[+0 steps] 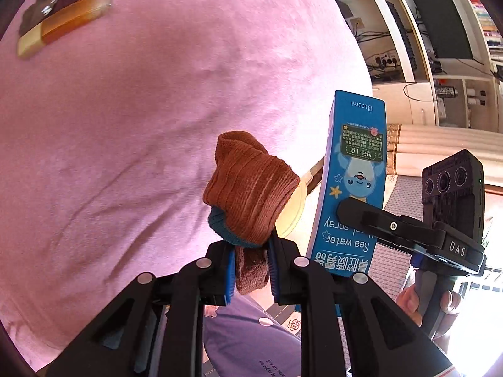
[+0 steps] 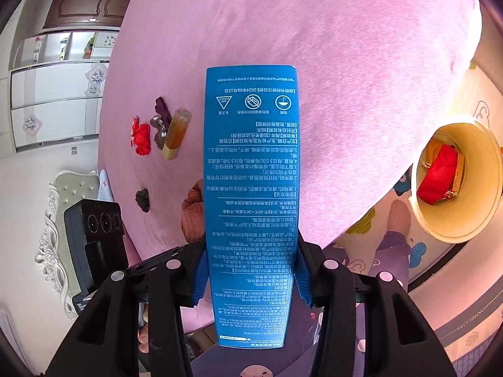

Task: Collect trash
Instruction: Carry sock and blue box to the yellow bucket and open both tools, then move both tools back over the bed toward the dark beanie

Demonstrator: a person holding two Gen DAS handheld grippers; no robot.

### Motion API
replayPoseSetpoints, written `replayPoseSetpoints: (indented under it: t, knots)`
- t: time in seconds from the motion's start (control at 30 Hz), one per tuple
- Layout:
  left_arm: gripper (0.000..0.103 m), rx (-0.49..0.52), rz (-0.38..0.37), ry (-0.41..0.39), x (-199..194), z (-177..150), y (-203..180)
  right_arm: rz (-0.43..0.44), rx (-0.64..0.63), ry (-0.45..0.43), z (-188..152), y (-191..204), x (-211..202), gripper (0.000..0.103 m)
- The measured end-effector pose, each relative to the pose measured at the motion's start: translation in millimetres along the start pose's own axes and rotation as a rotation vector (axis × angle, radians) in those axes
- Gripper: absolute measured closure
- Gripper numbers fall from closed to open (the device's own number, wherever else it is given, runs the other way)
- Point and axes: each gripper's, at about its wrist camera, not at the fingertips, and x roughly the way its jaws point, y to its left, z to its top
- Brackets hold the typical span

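Observation:
My left gripper (image 1: 250, 270) is shut on a rolled brown and teal sock (image 1: 248, 188) and holds it above the pink bed cover (image 1: 141, 125). My right gripper (image 2: 251, 278) is shut on a tall blue nasal spray box (image 2: 251, 188), held upright; the box also shows in the left wrist view (image 1: 352, 182), just right of the sock. A cream paper bucket (image 2: 471, 220) lies at the right beside the bed, with red and gold wrapping inside it (image 2: 438, 179).
On the bed lie an amber bottle (image 2: 176, 133), a red crumpled wrapper (image 2: 141, 138), dark brown scraps (image 2: 162, 116) and a small dark piece (image 2: 143, 199). The amber bottle also shows far left in the left wrist view (image 1: 63, 25). Shelves and a desk stand beyond.

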Motion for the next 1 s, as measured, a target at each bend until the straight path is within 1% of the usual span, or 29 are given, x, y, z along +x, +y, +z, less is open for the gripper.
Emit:
replayPoseSetpoints:
  t: [0.17,0.3,0.43,0.57,0.63,0.67,0.7,0.73,0.77,0.8,0.87,1.0]
  knots:
    - [0.086,0.075,0.009,0.076,49,1,-58,-0.004,0.083,-0.071,2,-65,-53,0.058]
    - [0.086,0.137,0.019,0.146,92,-1,-103,-0.02,0.153,-0.108,-2,-116,-82,0.058]
    - [0.086,0.193,0.031,0.207,131,1,-143,-0.046,0.214,-0.131,-12,-156,-99,0.058]
    - [0.086,0.239,0.043,0.259,165,1,-177,-0.044,0.271,-0.155,-21,-192,-112,0.058]
    - [0.085,0.255,0.036,0.278,178,2,-190,-0.046,0.29,-0.164,-23,-205,-117,0.058]
    - [0.083,0.262,0.03,0.289,184,2,-195,-0.051,0.296,-0.169,-24,-211,-120,0.057]
    - [0.072,0.269,0.032,0.294,188,1,-200,-0.071,0.31,-0.173,-25,-218,-124,0.057]
    - [0.05,0.273,0.035,0.302,193,2,-205,-0.086,0.332,-0.173,-26,-225,-127,0.05]
    - [0.043,0.28,0.036,0.309,196,1,-208,-0.081,0.354,-0.178,-28,-233,-131,0.04]
    - [0.041,0.289,0.044,0.31,199,-1,-212,-0.075,0.375,-0.186,-30,-239,-133,0.04]
    - [0.04,0.303,0.065,0.331,205,-4,-213,-0.083,0.398,-0.189,-30,-247,-137,0.04]
    - [0.039,0.305,0.09,0.339,212,-6,-211,-0.073,0.413,-0.189,-31,-251,-137,0.04]
